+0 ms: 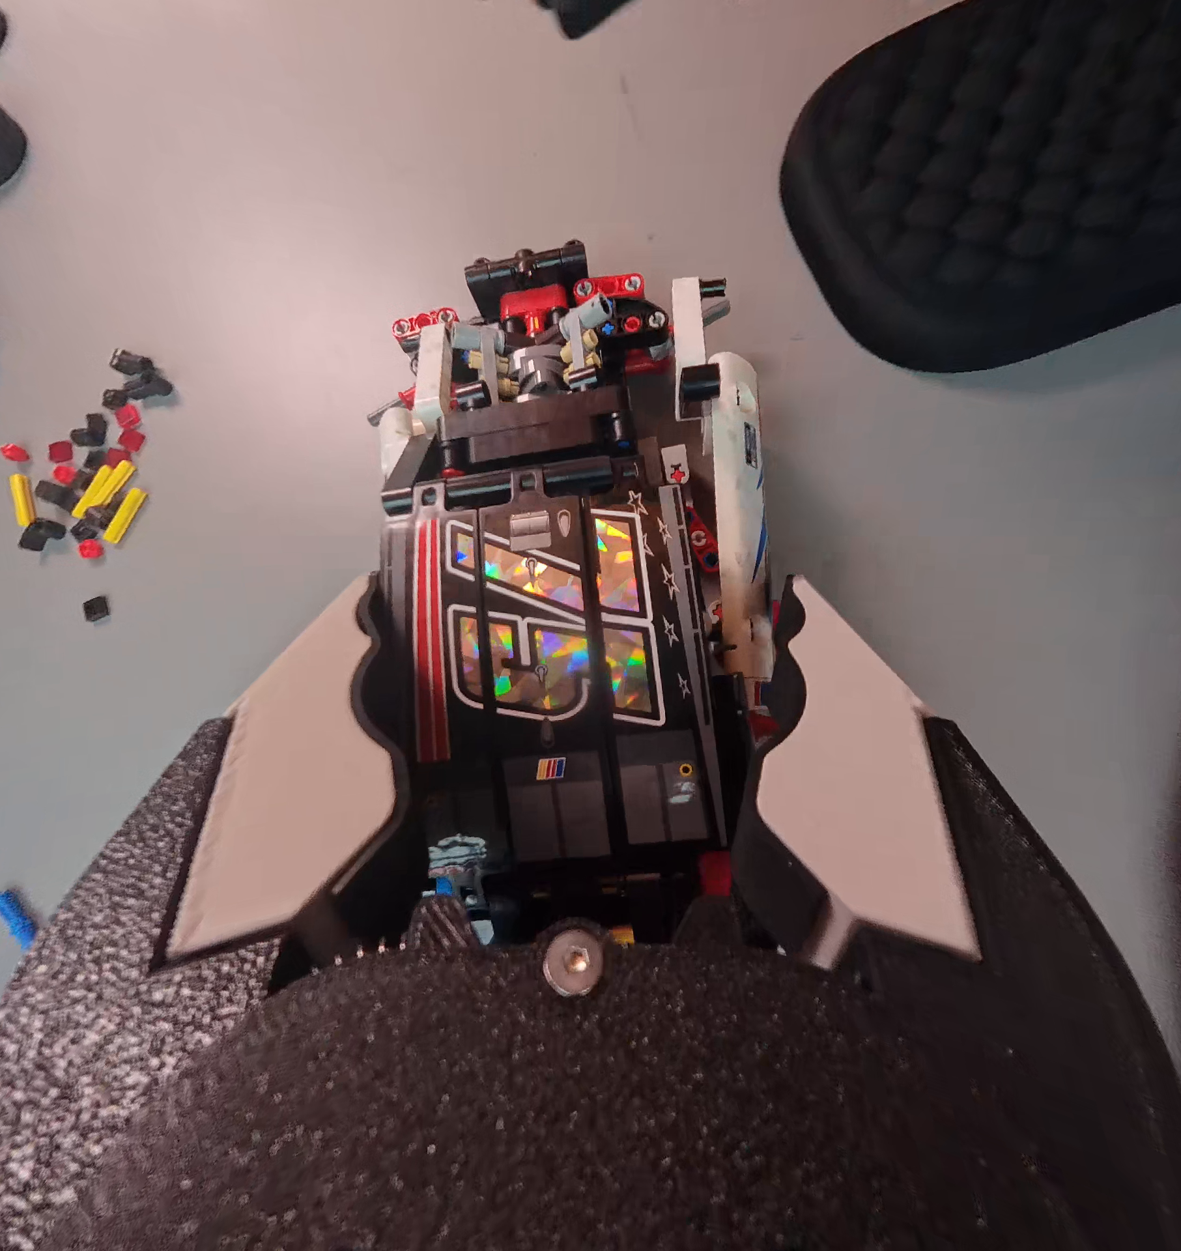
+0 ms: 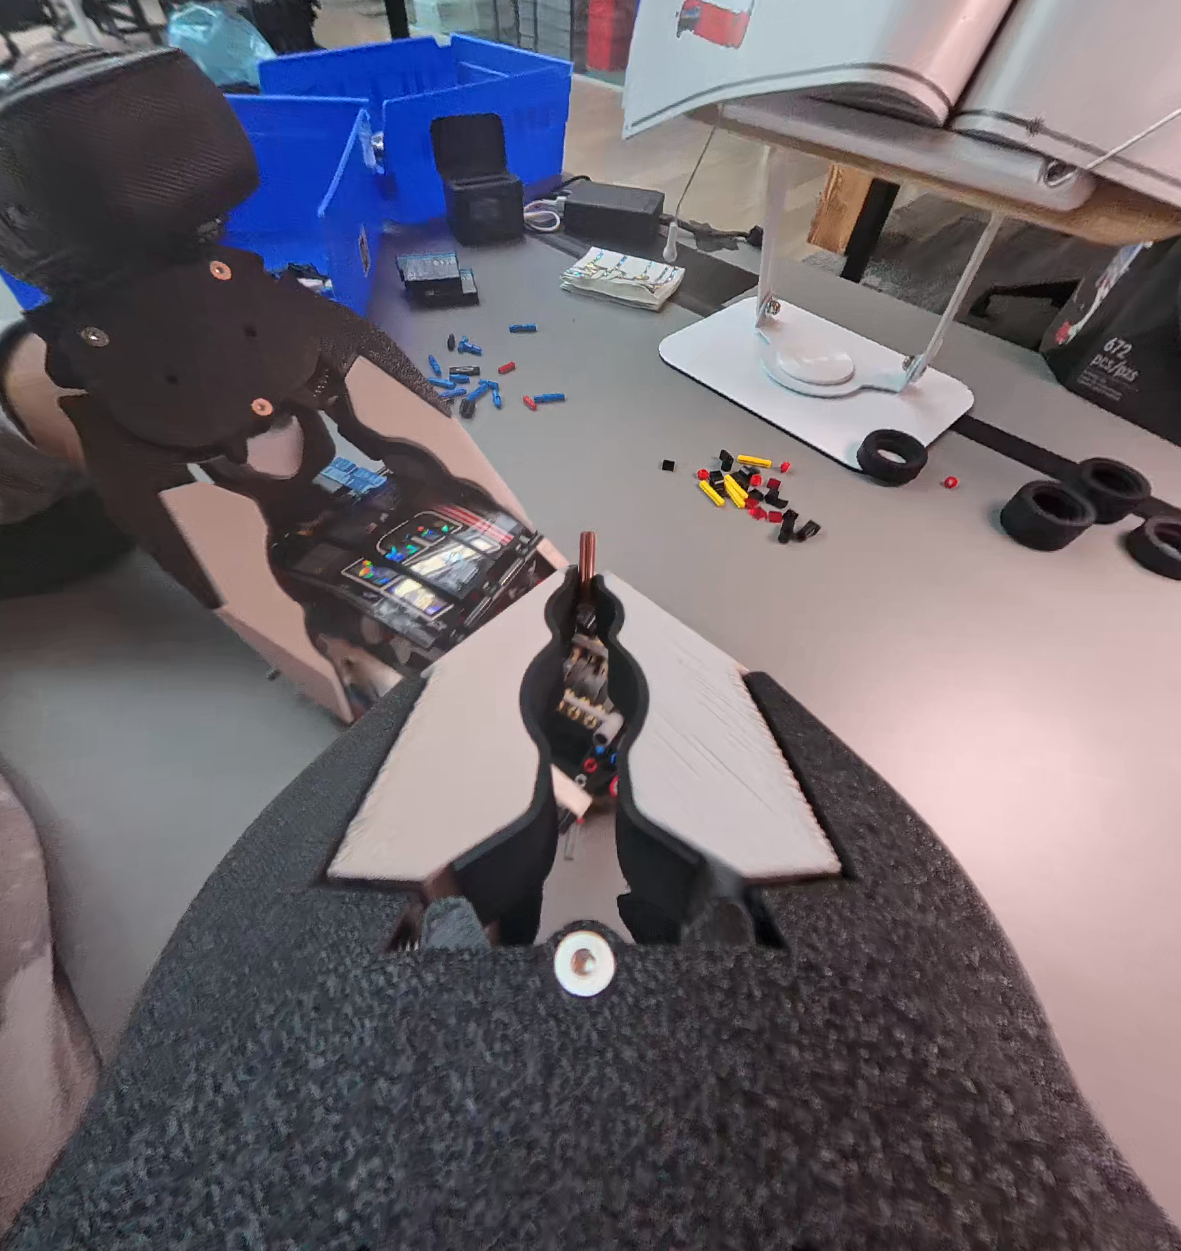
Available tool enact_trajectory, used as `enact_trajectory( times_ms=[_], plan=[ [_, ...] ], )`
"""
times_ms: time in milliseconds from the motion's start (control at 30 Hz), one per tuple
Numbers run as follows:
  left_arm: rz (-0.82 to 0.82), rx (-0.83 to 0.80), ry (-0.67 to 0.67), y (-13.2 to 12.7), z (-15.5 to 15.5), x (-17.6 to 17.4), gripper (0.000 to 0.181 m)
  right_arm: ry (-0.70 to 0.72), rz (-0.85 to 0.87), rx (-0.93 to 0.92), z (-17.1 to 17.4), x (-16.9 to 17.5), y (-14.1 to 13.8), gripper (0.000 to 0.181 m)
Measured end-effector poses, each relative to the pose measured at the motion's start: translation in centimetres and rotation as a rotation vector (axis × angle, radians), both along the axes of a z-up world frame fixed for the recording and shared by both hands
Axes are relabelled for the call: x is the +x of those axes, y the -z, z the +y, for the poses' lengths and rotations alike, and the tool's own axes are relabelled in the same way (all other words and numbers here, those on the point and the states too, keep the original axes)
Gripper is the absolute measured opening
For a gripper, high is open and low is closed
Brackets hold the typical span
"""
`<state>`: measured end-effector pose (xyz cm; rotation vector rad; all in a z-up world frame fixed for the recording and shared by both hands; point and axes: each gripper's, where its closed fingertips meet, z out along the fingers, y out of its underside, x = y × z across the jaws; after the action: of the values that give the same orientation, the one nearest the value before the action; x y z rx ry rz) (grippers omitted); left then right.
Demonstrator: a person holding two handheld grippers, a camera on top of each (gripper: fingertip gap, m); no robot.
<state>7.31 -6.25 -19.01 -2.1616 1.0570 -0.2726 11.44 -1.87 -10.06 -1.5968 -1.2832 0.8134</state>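
Note:
My left gripper [image 1: 577,609] is shut on a black brick-built toy car body [image 1: 547,643] with holographic stickers on its roof, one finger on each side. The car's open front, with red, grey and white parts [image 1: 553,338], points away over the grey table [image 1: 269,237]. My right gripper [image 2: 584,589] is shut on a thin brown axle rod [image 2: 586,558] that sticks out past the fingertips. It sits close over the car's front end, whose parts [image 2: 584,704] show through the gap between the fingers. The left gripper [image 2: 432,609] and the car [image 2: 425,562] also show in the right wrist view.
A pile of yellow, red and black small pieces [image 2: 750,487] and a pile of blue pins [image 2: 479,379] lie on the table. Several black tyres [image 2: 1048,514], a white stand base [image 2: 817,379] under an open booklet, a blue bin [image 2: 405,135] and a black chair seat [image 1: 1014,176] surround them. My right fingertips sit around 11 centimetres from my left ones.

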Motion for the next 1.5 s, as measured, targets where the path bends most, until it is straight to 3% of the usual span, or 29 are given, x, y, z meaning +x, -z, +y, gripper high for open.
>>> enact_trajectory(
  times_ms=[167,300,533,667,1167,1267,1500],
  plan=[
    [-0.31,0.011,0.016,-4.2,-0.5,0.1,0.114,-0.118,-0.085,0.122,2.4,-3.5,0.3,0.004],
    [-0.457,0.065,-0.116,-6.8,1.0,-3.8,0.102,-0.215,-0.193,0.221,5.8,-6.9,2.4,0.004],
    [-0.546,0.086,-0.282,-5.5,1.8,-8.5,0.088,-0.317,-0.349,0.331,13.2,-11.9,8.4,0.005],
    [-0.596,0.081,-0.336,-4.4,2.0,-9.9,0.088,-0.331,-0.386,0.323,15.7,-13.1,10.1,0.005],
    [-0.662,0.068,-0.34,-4.5,2.2,-10.2,0.085,-0.357,-0.41,0.13,18.4,-13.5,11.5,0.005],
    [-0.671,0.055,-0.342,-4.4,2.3,-10.1,0.085,-0.356,-0.406,0.097,18.4,-13.3,11.7,0.013],
    [-0.666,0.053,-0.346,-4.3,2.3,-10.0,0.085,-0.295,-0.226,-0.044,19.4,-12.6,8.5,0.019]
  ],
)
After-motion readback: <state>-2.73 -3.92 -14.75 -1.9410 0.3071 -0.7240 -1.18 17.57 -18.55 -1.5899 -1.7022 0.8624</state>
